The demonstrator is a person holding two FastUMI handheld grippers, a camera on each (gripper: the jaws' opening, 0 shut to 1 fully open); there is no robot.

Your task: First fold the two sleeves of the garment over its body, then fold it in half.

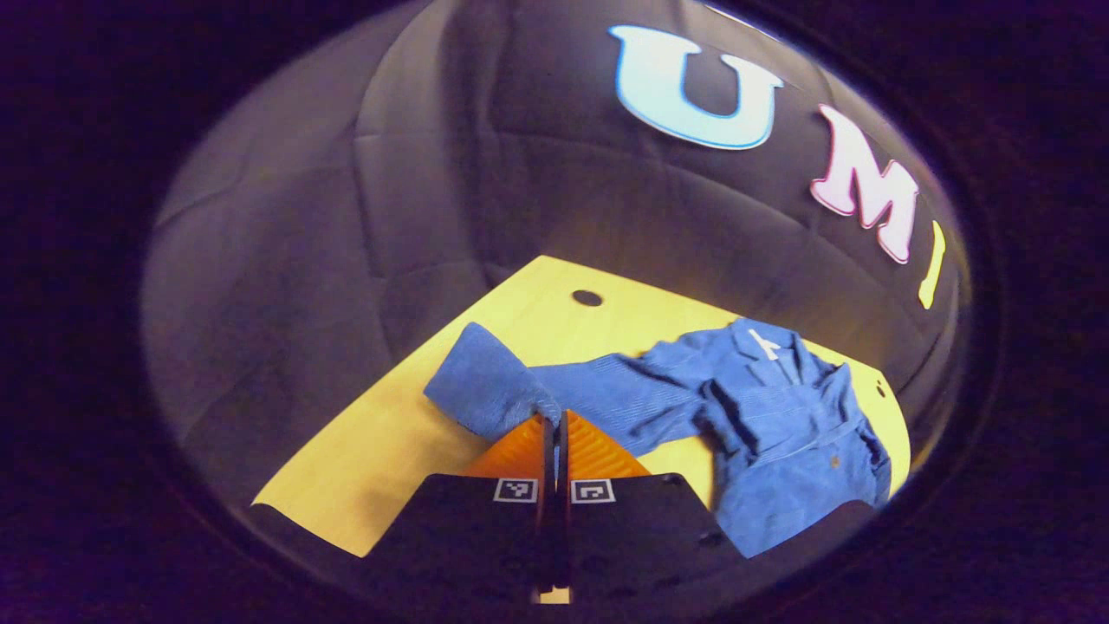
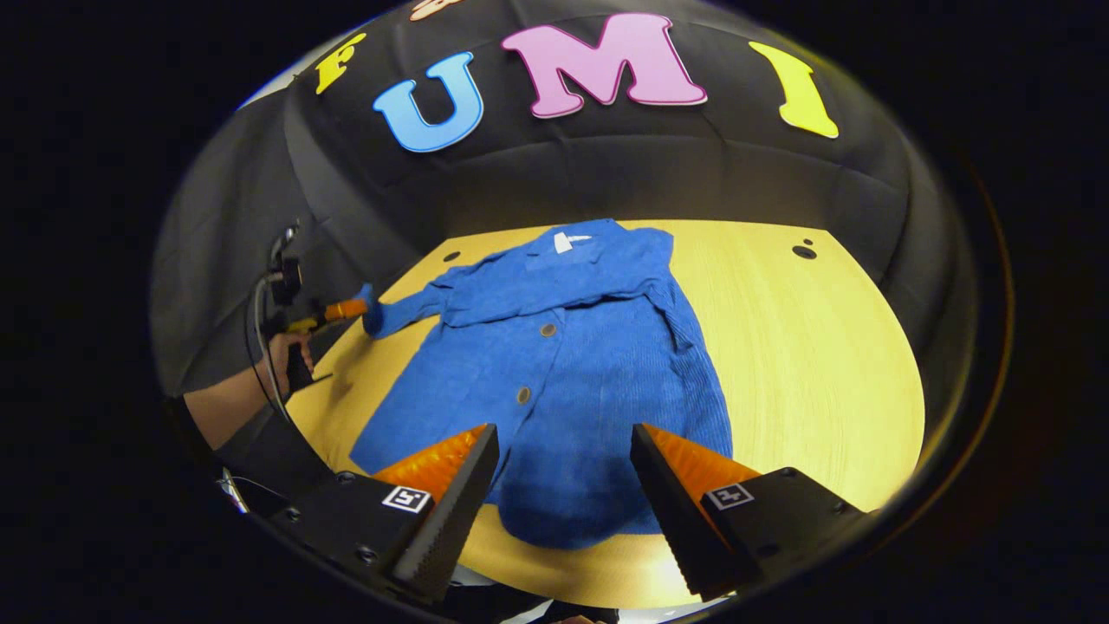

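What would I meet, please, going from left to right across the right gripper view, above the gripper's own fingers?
Hand holding the left gripper → outstretched sleeve → blue garment → bare table.

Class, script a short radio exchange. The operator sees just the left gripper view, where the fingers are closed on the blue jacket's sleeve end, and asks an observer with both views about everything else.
Operator: Is the other gripper holding anything?
Observer: No. The right hand-held gripper is open, its fingers wide apart and pointing at the jacket hem.
Operator: Who carries mine?
Observer: A hand holds the left hand-held gripper at the table edge, and the sleeve stretches out to it.
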